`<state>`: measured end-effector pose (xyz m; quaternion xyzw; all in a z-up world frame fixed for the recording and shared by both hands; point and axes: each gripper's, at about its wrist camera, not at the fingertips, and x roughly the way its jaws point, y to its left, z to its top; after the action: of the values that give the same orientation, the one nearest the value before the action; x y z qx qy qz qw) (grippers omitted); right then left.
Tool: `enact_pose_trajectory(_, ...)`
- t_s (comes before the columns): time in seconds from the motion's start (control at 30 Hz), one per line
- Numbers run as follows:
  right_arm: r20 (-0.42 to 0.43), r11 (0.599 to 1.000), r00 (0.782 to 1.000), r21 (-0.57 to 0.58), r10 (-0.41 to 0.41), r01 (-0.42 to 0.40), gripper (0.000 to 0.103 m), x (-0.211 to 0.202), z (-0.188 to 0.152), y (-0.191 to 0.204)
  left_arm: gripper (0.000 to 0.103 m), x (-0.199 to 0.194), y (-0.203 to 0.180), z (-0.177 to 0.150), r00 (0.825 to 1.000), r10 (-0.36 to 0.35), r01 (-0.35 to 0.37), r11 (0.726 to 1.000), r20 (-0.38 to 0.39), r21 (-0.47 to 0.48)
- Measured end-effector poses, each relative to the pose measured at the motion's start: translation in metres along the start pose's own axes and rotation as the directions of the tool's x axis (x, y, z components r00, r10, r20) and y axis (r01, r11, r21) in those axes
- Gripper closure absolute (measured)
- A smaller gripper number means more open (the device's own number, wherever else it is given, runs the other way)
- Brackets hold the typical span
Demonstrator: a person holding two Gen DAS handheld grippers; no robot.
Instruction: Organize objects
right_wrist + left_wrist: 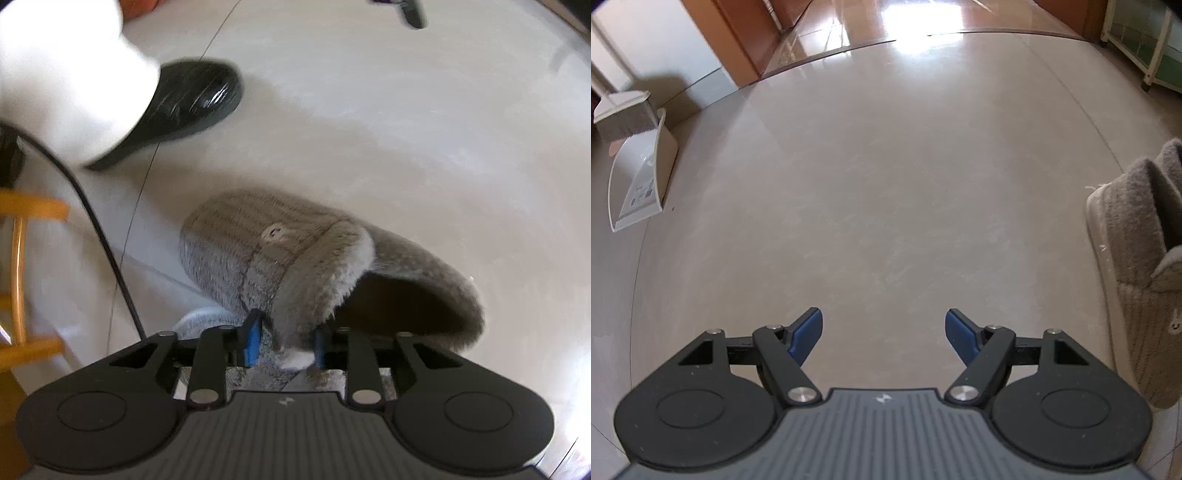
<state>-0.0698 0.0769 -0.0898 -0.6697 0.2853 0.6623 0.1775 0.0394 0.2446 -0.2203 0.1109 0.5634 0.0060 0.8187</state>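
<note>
A grey fuzzy slipper [280,254] fills the middle of the right wrist view. My right gripper [286,341] is shut on the edge of its upper, blue pads on either side of the fabric, holding it above the pale floor. The same slipper shows at the right edge of the left wrist view [1141,258], hanging sole outward. My left gripper [883,332] is open and empty, pointing down at bare floor, left of the slipper.
A white dustpan [639,177] with a broom [624,114] stands by the wall at left. A person's black shoe [188,103] and white trouser leg are at upper left of the right wrist view. A black cable [99,236] and a yellow wooden frame [22,273] are at left.
</note>
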Motion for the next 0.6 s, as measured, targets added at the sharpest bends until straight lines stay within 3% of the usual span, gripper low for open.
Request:
enact_pose_trajectory(0.07, 0.056, 0.997, 0.998, 0.073, 0.008, -0.012, 0.06, -0.014, -0.005, -0.005, 0.028, -0.005, -0.005, 0.004, 1.0, -0.007, 0.007, 1.0, 0.007, 0.019)
enact_pose_trajectory(0.17, 0.136, 0.978, 0.989, 0.206, -0.062, 0.033, 0.053, -0.035, -0.018, -0.006, 0.027, -0.014, -0.014, 0.01, 1.0, -0.016, 0.016, 0.999, 0.018, 0.038)
enact_pose_trajectory(0.37, 0.165, 0.884, 0.962, 0.451, -0.219, 0.124, 0.041, -0.071, -0.068, 0.002, 0.024, -0.035, -0.038, 0.03, 0.997, -0.062, 0.059, 0.996, 0.04, 0.065)
enact_pose_trajectory(0.47, 0.167, 0.8, 0.943, 0.583, -0.288, 0.141, 0.035, -0.093, -0.108, -0.004, 0.023, -0.045, -0.052, 0.042, 0.994, -0.09, 0.085, 0.994, 0.064, 0.069)
enact_pose_trajectory(0.53, 0.153, 0.72, 0.928, 0.677, -0.34, 0.152, 0.034, -0.102, -0.138, -0.012, 0.023, -0.046, -0.065, 0.052, 0.992, -0.097, 0.091, 0.993, 0.082, 0.074)
enact_pose_trajectory(0.6, 0.108, 0.613, 0.913, 0.771, -0.392, 0.172, 0.034, -0.106, -0.172, -0.02, 0.023, -0.044, -0.078, 0.064, 0.99, -0.107, 0.1, 0.992, 0.096, 0.075)
